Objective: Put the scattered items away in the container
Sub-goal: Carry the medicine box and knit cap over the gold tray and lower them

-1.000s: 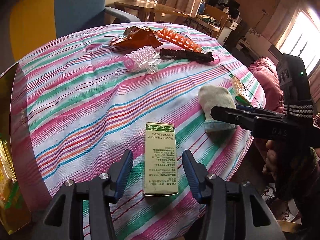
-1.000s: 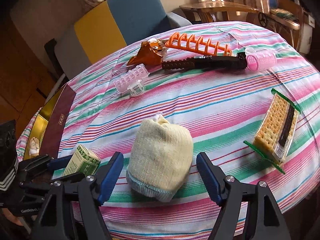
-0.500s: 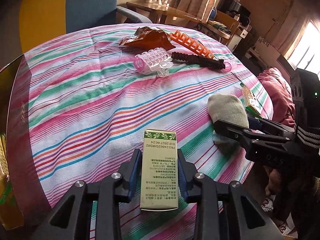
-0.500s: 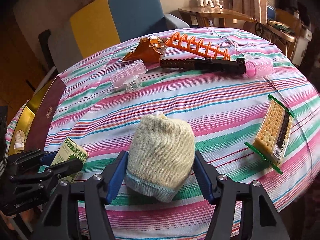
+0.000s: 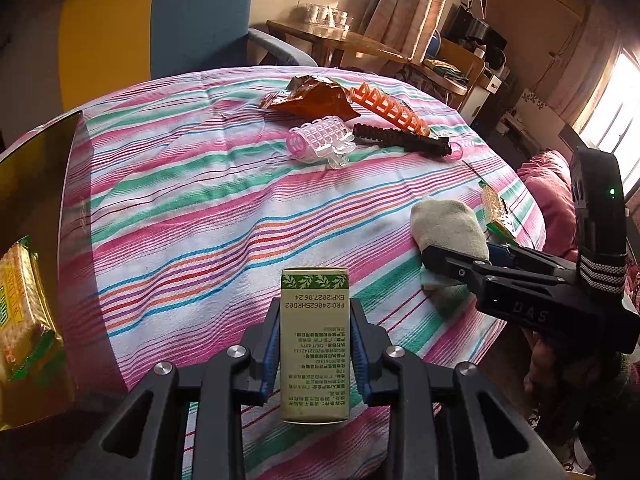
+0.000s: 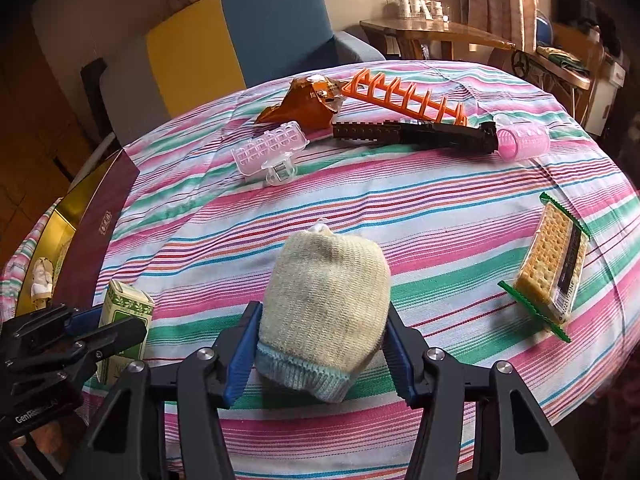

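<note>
Round table under striped cloth (image 6: 400,208), clutter mostly at 12 o'clock. Gold-lined container (image 5: 36,184) at 9 o'clock edge in left view, cracker pack already inside (image 5: 20,312). Knit sock bundle (image 6: 328,304) at centre-bottom of right view, squeezed between right gripper (image 6: 320,344) pads, jaws narrowed onto its sides, cuff end toward camera. Small green box (image 5: 314,340) clamped in left gripper (image 5: 314,348), jaws closed flat on both long faces, box apparently raised a little off the cloth. Second cracker pack (image 6: 554,268) at 3 o'clock, orange comb-like rack (image 6: 404,98), black toothed clip (image 6: 416,136), brown wrapper (image 6: 304,102), clear-pink roller (image 6: 268,152) and pink roller (image 6: 522,144) all at 12 o'clock, untouched. Step in hand, by judgement: lift both and carry to 9 o'clock. Advice: lift straight up before swinging, keep box level so it cannot pivot between pads. Sock soft, so hold squeeze firm and expect sag. Left goes first, being nearer the container, to avoid crossing arms. Release low over the free area, clear of the pack inside.
</note>
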